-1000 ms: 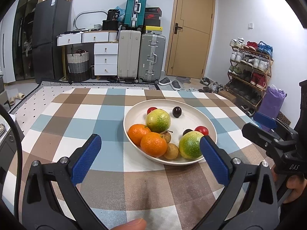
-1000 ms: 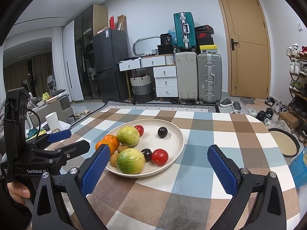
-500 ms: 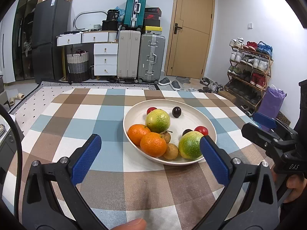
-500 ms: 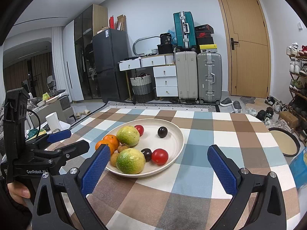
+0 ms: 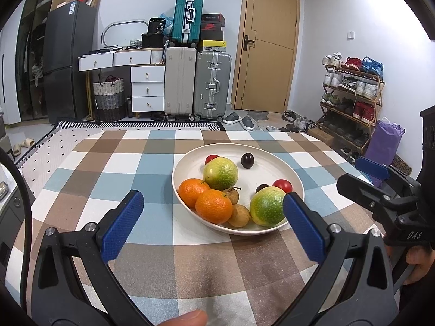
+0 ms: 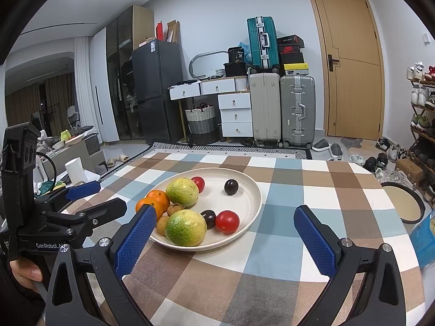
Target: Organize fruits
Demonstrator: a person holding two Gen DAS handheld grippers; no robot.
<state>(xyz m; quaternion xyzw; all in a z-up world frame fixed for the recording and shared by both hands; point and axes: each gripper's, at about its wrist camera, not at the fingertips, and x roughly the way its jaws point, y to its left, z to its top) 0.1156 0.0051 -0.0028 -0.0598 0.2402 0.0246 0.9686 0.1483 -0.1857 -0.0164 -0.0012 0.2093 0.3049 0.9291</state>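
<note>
A white plate (image 5: 274,163) (image 6: 250,203) on the checked tablecloth holds fruit: two oranges (image 5: 214,206), two green-yellow round fruits (image 5: 220,173) (image 6: 185,227), two red tomatoes (image 6: 227,221), two dark plums (image 5: 247,160) and small brown longans (image 5: 239,215). My left gripper (image 5: 212,203) is open and empty, just short of the plate's near rim. My right gripper (image 6: 225,217) is open and empty, near the plate's right front. Each gripper shows at the edge of the other's view.
The table (image 6: 312,203) carries a checked cloth. A dark round tray (image 6: 402,203) and a blue packet (image 6: 424,233) lie at the table's right edge. Suitcases, drawers, a fridge, a door and a shoe rack stand beyond the table.
</note>
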